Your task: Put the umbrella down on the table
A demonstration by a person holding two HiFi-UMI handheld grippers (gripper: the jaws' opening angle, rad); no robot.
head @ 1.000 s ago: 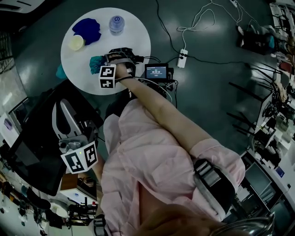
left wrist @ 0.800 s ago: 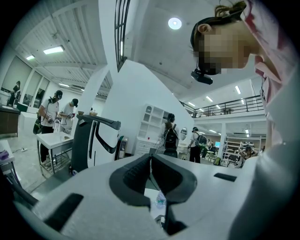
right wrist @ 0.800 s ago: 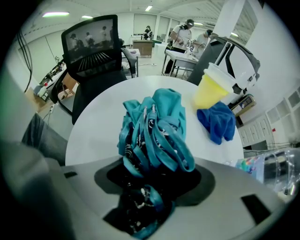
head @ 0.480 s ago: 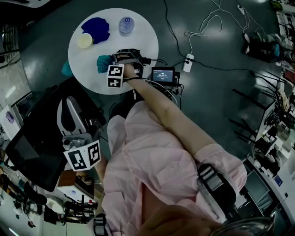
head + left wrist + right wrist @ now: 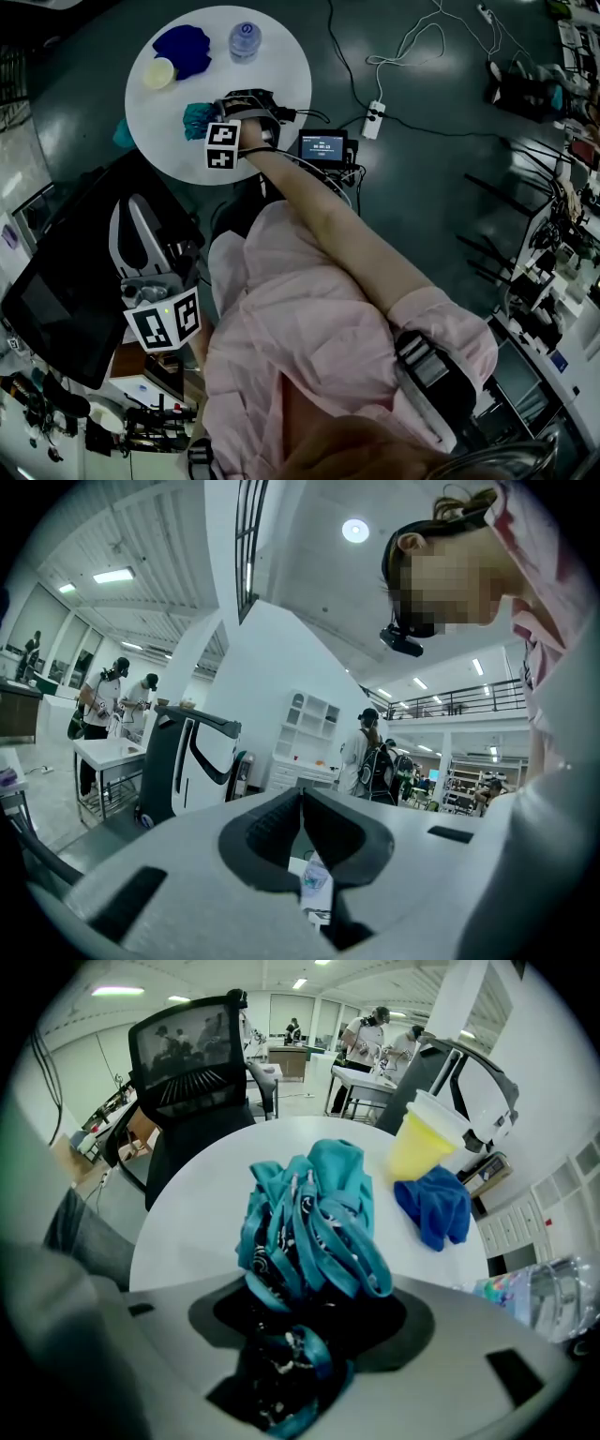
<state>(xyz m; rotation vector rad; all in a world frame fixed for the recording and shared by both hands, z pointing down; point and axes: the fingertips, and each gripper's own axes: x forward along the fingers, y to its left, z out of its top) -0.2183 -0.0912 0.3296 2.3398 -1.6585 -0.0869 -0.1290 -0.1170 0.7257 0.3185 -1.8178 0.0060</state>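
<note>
The right gripper has its fingers clamped on the folded teal patterned umbrella, which rests on the round white tabletop at about 7 o'clock from its centre. The left gripper, held away from the tabletop, has its fingers closed together on nothing. The colourful label on the clear plastic bottle is too blurred to read.

Pretty big open hall here: glossy dark grey-green floor with a white power strip and loose cables trailing across it, and cluttered workbenches packed along the right edge. There's a round white desk with a black mesh office chair right next to it. Walls are white, with a white open-shelf cabinet and a railed upper gallery. Lighting comes from long ceiling strip lights plus one round ceiling lamp.
</note>
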